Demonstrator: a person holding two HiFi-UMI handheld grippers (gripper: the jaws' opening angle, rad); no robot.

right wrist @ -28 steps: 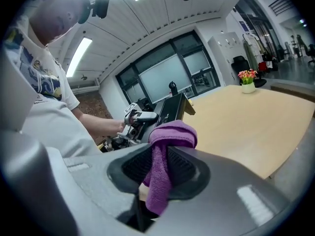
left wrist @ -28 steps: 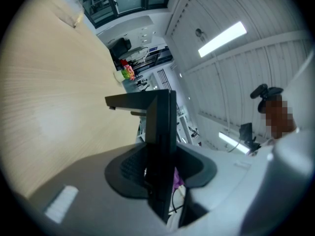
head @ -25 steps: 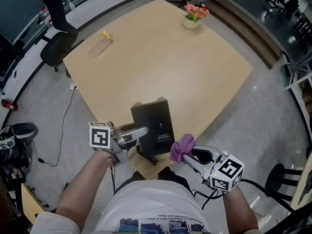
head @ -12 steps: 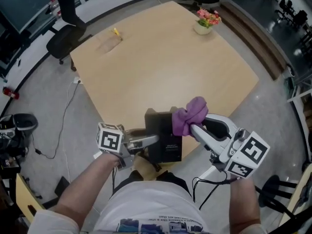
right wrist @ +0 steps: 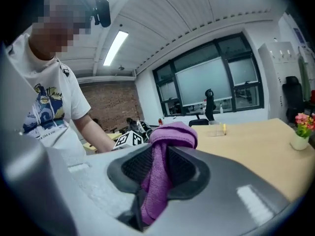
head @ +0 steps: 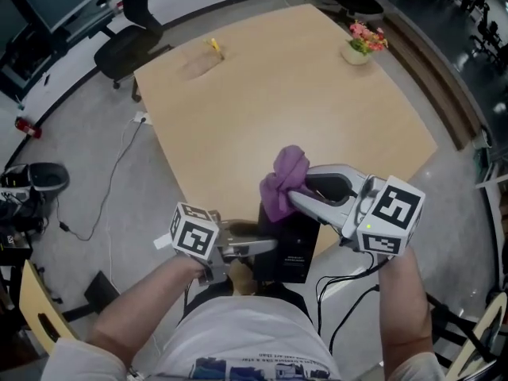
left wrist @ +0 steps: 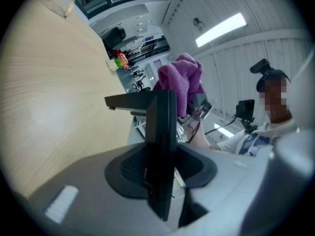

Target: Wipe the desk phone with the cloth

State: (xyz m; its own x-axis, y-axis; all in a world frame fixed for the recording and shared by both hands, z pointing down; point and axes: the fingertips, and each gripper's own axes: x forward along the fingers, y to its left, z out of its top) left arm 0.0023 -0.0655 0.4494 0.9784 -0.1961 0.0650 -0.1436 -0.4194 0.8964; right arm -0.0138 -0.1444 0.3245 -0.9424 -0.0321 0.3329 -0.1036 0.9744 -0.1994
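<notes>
The black desk phone point(head: 298, 243) stands at the table's near corner. My left gripper point(head: 266, 247) comes in from the left and is shut on it. In the left gripper view the phone point(left wrist: 160, 146) shows as a thin dark slab pinched between the jaws of the left gripper point(left wrist: 160, 178). My right gripper point(head: 295, 190) is shut on a bunched purple cloth point(head: 282, 182), held just above the phone's far end. The cloth point(right wrist: 160, 181) fills the gap between the jaws of the right gripper point(right wrist: 157, 173) and bulges over their tips. It also appears behind the phone as the cloth point(left wrist: 183, 80).
The light wooden table point(head: 302, 94) stretches away from me. A small flower pot point(head: 361, 44) stands at its far right, a yellow item point(head: 215, 48) at its far left. A black office chair point(head: 127, 38) and a floor cable point(head: 119, 173) lie left of the table.
My right gripper has risen with the cloth from beside the phone's near right corner to above its far end. The left gripper still grips the phone and has shifted a little.
</notes>
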